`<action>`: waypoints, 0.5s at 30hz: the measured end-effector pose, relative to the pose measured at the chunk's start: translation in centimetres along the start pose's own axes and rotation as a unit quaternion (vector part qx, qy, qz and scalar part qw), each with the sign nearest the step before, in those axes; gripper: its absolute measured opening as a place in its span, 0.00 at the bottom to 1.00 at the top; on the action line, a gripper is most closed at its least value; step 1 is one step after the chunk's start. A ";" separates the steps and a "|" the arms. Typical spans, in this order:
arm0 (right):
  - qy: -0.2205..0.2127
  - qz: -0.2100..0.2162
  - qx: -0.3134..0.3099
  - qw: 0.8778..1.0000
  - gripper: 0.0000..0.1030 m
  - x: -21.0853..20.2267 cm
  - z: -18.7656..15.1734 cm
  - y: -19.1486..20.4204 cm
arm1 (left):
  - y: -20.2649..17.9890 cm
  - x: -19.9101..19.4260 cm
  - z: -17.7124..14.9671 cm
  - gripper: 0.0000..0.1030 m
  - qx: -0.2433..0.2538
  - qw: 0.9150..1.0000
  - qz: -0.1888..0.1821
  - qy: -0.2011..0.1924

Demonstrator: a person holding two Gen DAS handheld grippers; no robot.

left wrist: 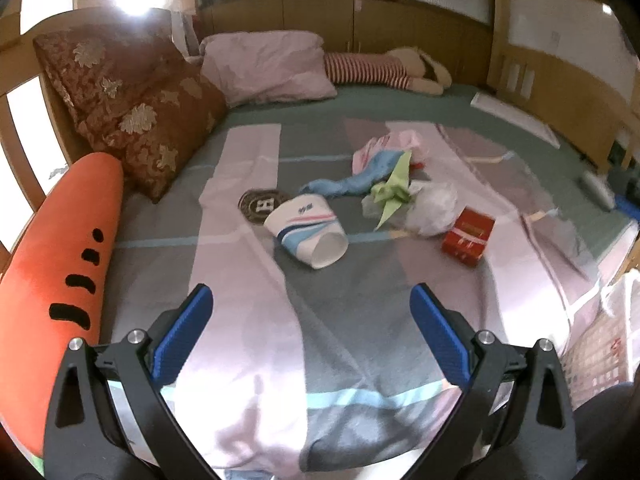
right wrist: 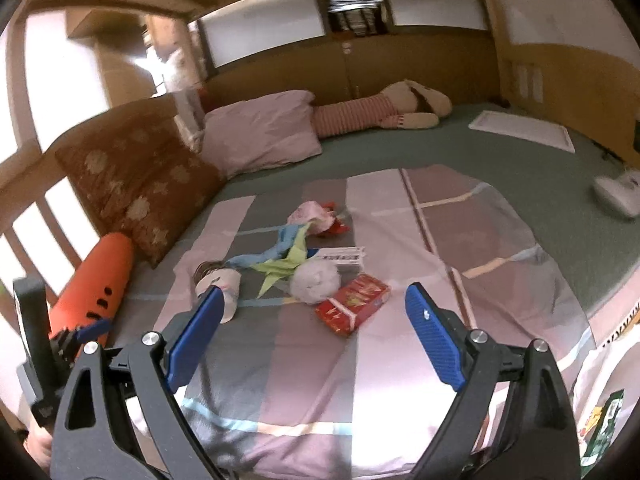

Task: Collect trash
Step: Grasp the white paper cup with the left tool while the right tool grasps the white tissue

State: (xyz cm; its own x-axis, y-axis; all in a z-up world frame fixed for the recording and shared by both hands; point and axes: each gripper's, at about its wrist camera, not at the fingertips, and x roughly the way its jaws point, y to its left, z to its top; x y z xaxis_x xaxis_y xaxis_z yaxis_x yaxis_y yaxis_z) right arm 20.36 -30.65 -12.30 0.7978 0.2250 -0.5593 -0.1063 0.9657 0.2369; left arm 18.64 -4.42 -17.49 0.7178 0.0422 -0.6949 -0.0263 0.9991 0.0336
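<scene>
Trash lies in a loose heap on the patchwork bedspread (left wrist: 248,320). A tipped paper cup (left wrist: 310,232) (right wrist: 222,288) lies nearest, beside a round dark lid (left wrist: 260,206). Behind it lie green folded paper (left wrist: 394,192) (right wrist: 280,266), blue crumpled paper (left wrist: 352,182), a clear plastic wad (left wrist: 434,206) (right wrist: 316,280), a red box (left wrist: 468,236) (right wrist: 354,308) and pink wrappers (left wrist: 384,148) (right wrist: 316,216). My left gripper (left wrist: 311,304) hangs open short of the cup, holding nothing. My right gripper (right wrist: 314,302) is open too, with the red box lying ahead between its fingers, apart from them.
An orange carrot plush (left wrist: 68,248) and a brown patterned cushion (left wrist: 132,108) line the left side. A pink pillow (left wrist: 268,68) and a striped soft toy (left wrist: 384,68) lie at the back. A white bag (right wrist: 600,400) sits at the bed's right edge. Wooden panels enclose the bed.
</scene>
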 end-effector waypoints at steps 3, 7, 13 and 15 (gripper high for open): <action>0.006 -0.005 0.014 1.000 0.87 0.5 0.3 -0.9 | -0.6 1.3 1.1 0.95 0.012 1.000 -0.007 0.013; 0.017 -0.016 0.006 1.000 0.87 1.4 0.5 -1.0 | -1.5 4.1 3.2 0.95 0.021 0.999 -0.016 0.026; 0.046 -0.016 -0.020 0.999 0.87 4.3 0.7 0.1 | -1.9 11.2 6.2 0.95 0.003 0.997 -0.009 0.076; 0.057 -0.019 -0.039 0.997 0.87 5.5 0.8 0.9 | -1.7 13.2 6.7 0.95 -0.006 0.996 -0.005 0.091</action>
State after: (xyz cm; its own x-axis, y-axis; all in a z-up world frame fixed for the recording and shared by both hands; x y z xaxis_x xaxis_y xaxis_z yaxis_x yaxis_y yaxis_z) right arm 25.12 -28.66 -14.56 0.7294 0.1976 -0.6549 -0.1266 0.9798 0.1547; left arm 32.85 -5.57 -21.94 0.5808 0.0309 -0.8135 -0.0286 0.9994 0.0176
